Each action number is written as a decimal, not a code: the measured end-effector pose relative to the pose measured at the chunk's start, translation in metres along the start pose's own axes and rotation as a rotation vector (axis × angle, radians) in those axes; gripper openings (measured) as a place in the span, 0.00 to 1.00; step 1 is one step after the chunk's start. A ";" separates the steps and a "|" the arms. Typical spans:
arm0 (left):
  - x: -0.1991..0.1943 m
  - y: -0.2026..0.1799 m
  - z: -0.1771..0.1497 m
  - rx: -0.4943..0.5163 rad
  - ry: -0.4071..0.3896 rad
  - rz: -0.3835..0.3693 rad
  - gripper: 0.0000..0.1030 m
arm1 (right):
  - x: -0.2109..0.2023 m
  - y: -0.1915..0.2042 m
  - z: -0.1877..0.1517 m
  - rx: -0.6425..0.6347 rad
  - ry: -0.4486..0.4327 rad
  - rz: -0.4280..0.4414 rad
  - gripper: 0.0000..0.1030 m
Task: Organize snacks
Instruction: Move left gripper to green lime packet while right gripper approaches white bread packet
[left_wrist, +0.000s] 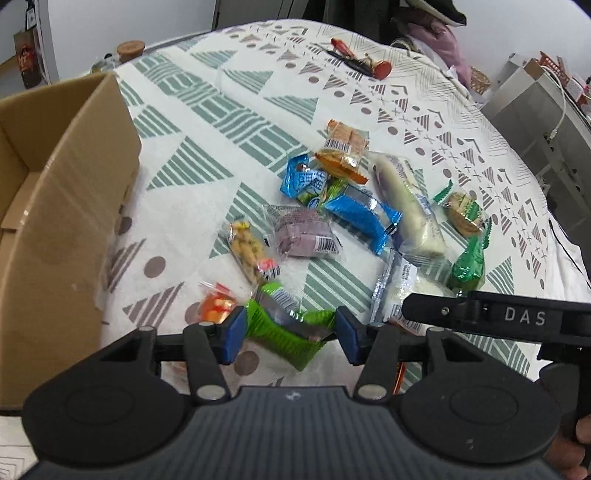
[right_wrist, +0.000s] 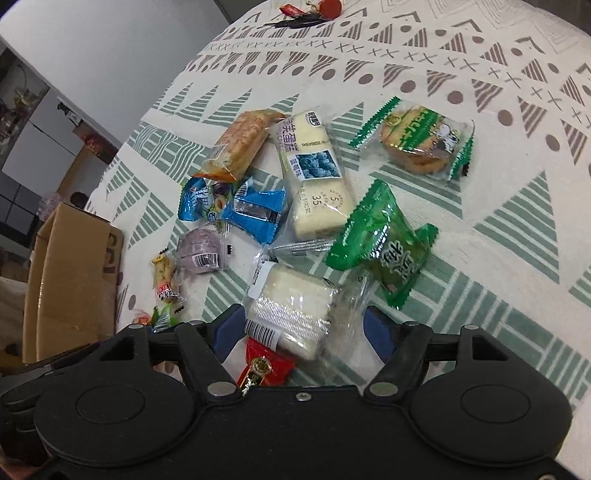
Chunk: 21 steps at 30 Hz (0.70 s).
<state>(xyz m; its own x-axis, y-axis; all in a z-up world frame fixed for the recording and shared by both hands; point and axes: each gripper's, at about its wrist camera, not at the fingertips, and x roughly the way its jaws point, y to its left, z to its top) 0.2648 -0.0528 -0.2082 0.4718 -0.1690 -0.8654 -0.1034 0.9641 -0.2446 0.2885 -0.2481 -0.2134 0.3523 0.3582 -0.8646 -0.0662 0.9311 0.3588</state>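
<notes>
The snack packets are glossy plastic film, like the lime-green packet (left_wrist: 284, 332) and the clear-wrapped cake (right_wrist: 295, 314). The box (left_wrist: 62, 206) is matt brown cardboard. The tablecloth (left_wrist: 229, 155) looks like soft matt printed cloth.

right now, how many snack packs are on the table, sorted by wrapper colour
blue packs: 2
dark green packs: 2
lime green pack: 1
purple pack: 1
red pack: 1
orange packs: 2
white or clear packs: 3
total: 12
</notes>
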 end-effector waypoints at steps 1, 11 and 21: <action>0.002 -0.001 0.000 0.002 -0.001 0.000 0.49 | 0.000 0.001 0.000 -0.004 -0.001 -0.001 0.70; 0.010 -0.003 -0.003 0.007 -0.029 0.007 0.47 | 0.008 0.010 0.003 -0.040 -0.028 -0.037 0.65; -0.005 -0.003 -0.001 -0.001 -0.071 -0.022 0.20 | -0.006 0.007 -0.004 -0.024 -0.043 -0.023 0.43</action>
<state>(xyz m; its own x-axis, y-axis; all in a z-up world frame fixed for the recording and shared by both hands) 0.2622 -0.0553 -0.2032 0.5345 -0.1750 -0.8268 -0.0932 0.9602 -0.2635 0.2823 -0.2433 -0.2073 0.3941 0.3339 -0.8562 -0.0795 0.9405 0.3302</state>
